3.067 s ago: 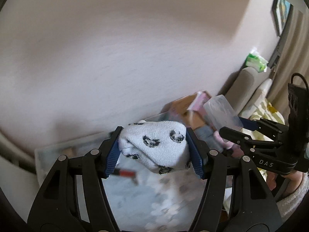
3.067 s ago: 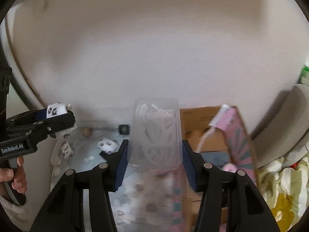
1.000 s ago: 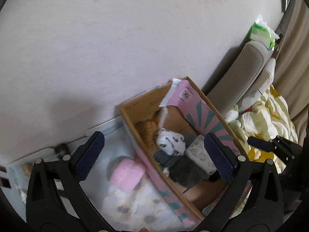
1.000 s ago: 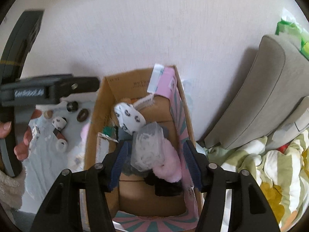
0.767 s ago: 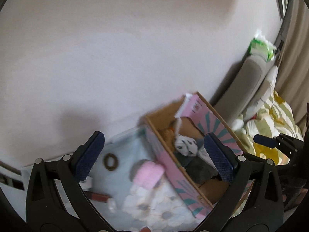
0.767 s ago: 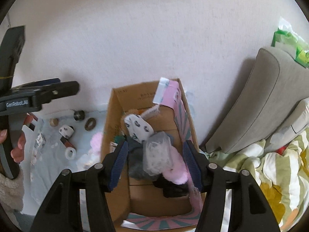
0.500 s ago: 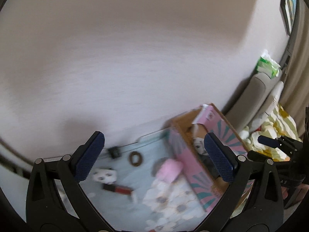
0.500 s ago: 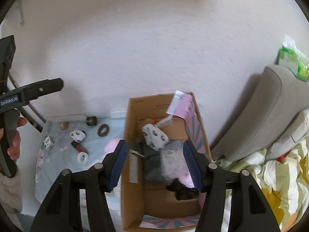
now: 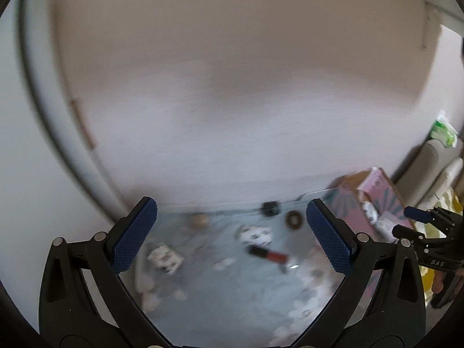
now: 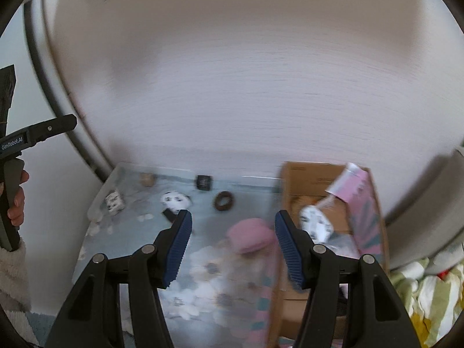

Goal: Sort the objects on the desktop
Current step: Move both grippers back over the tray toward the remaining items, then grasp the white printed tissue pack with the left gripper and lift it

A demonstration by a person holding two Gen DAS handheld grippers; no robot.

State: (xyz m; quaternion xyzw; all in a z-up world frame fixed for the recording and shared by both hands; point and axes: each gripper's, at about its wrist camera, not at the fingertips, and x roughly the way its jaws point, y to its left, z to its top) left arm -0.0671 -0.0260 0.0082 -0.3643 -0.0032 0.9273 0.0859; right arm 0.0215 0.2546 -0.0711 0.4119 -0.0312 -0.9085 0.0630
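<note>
Both grippers have come away from the cardboard box point(image 10: 313, 174) empty; the left gripper point(image 9: 232, 232), which three seconds back clenched a spotted sock, now stands with its jaws wide apart and nothing between them, and the right gripper point(image 10: 232, 240), which then held a clear plastic packet, shows its jaws half-spread and bare, the pink pad point(image 10: 250, 236) merely lying on the mat beyond them; the spotted sock point(image 10: 316, 220) now rests inside the box at the right of the scene, so I judge two items delivered and the hands swinging back leftward for the next pick. What remains lies on the pale blue floral mat point(image 10: 139, 246); a second spotted roll point(image 9: 256, 235) sits toward the far middle, and just near of it lies the red tube point(image 9: 271, 255), which looks the likeliest next target for the left gripper; its long axis runs across the mat from far-left to near-right, dark cap toward the left and the red end toward the right, lying flat. Farther off, near the wall, sit a brown ring point(image 9: 293, 219), a small black cube point(image 9: 269, 208) and a tan bead point(image 9: 200, 220); a small spotted block point(image 9: 164, 258) lies at the near left; motion blur hides finer detail.
</note>
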